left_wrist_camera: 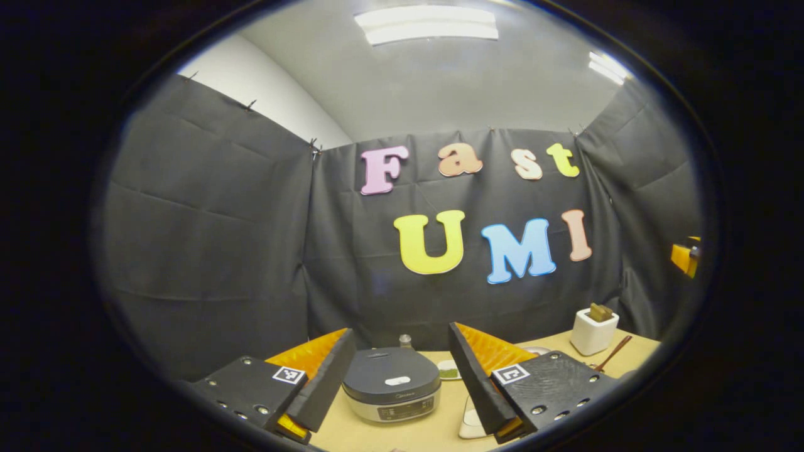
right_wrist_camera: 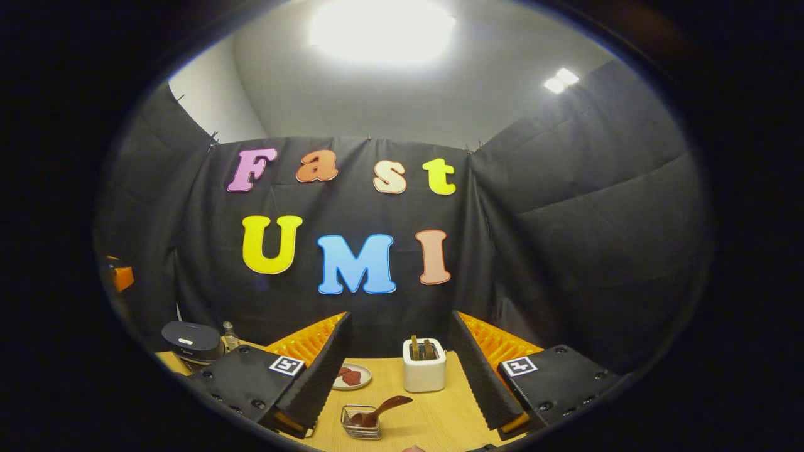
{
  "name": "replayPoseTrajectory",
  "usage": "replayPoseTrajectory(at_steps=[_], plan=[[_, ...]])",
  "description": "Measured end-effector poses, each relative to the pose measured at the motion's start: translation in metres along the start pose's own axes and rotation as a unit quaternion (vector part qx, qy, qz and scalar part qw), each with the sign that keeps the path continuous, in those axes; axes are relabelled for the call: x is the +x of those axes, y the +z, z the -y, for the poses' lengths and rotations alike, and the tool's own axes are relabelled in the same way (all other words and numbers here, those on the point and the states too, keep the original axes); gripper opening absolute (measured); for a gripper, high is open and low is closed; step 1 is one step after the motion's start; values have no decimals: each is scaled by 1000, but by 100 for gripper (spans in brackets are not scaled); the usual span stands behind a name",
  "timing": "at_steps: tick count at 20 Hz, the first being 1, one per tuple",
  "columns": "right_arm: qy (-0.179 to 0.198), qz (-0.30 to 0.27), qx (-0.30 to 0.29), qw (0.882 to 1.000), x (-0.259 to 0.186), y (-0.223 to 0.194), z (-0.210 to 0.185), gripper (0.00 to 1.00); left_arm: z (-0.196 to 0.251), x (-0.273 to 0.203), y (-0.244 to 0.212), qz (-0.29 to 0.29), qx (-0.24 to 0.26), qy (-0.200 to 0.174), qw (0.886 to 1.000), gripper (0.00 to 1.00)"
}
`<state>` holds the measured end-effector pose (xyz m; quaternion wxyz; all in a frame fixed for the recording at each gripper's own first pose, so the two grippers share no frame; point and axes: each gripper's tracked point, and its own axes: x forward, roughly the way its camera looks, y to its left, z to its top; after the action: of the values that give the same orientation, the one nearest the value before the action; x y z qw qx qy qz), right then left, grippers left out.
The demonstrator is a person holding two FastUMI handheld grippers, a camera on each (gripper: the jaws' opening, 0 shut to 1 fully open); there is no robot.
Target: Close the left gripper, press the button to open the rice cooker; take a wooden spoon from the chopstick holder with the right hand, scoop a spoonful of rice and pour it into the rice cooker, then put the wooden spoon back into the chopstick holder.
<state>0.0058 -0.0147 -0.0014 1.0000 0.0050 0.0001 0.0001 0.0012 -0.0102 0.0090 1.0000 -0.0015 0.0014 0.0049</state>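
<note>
The left gripper (left_wrist_camera: 396,383) hangs above the near edge of the worktop (left_wrist_camera: 433,433) with its fingers spread wide, and the cooker (left_wrist_camera: 391,384) sits between them in the left gripper view, lid down. The pale button (left_wrist_camera: 397,380) lies on top of the lid, toward its front. The cooker looks heavy and stiff, so a push on the button will probably not slide it. The lid is smooth, so the closed fingertips should come straight down on the button and not at a slant.

The right gripper (right_wrist_camera: 399,376) is also spread and holds nothing. The white holder (right_wrist_camera: 424,365) stands toward the back edge of the worktop, with two wooden handles rising from it. Closer to the near edge a spoon (right_wrist_camera: 380,409) rests with its bowl in a small wire basket (right_wrist_camera: 361,422) and its handle pointing up to the right. A small plate (right_wrist_camera: 352,376) lies left of the holder.

A wooden spoon is light and rigid, with a rather smooth handle. I would pinch it high on the handle and lift straight up, because the holder seems light and may tip. Whether rice is in the basket, I cannot tell.
</note>
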Motion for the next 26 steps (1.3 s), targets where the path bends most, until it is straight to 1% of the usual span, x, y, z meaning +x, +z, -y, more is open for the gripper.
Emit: replayPoseTrajectory(at_steps=[6, 15, 17, 19, 20, 21, 22, 23, 25, 26], plan=[[1, -2, 3, 1000, 3, -2, 5, 98, 3, 2, 2, -1, 2, 0, 1000, 89], [10, -6, 1, 1000, 10, -9, 17, 98, 12, 3, 2, -5, 1, 13, 1000, 89], [14, -7, 2, 1000, 11, -10, 21, 98, 15, 3, 1, -8, 5, 19, 1000, 80], [19, -10, 3, 1000, 12, -14, 25, 98, 18, 3, 1, -8, 9, 26, 1000, 80], [23, -12, 4, 1000, 12, -16, 27, 98, 14, 2, 4, -4, 10, 41, 999, 67], [27, -13, 5, 1000, 12, -17, 29, 98, 17, 0, 7, -4, 8, 40, 999, 54], [31, -14, 7, 999, 12, -19, 30, 98, 21, 0, 6, -5, 6, 41, 999, 53], [36, -16, 8, 999, 12, -21, 32, 96, 23, 0, 6, -5, 7, 42, 999, 52], [43, -17, 11, 999, 10, -23, 34, 98, 26, -2, 8, 0, 8, 43, 999, 51], [45, -15, 10, 999, 9, -24, 36, 98, 21, -3, 9, 3, 7, 49, 999, 50]])
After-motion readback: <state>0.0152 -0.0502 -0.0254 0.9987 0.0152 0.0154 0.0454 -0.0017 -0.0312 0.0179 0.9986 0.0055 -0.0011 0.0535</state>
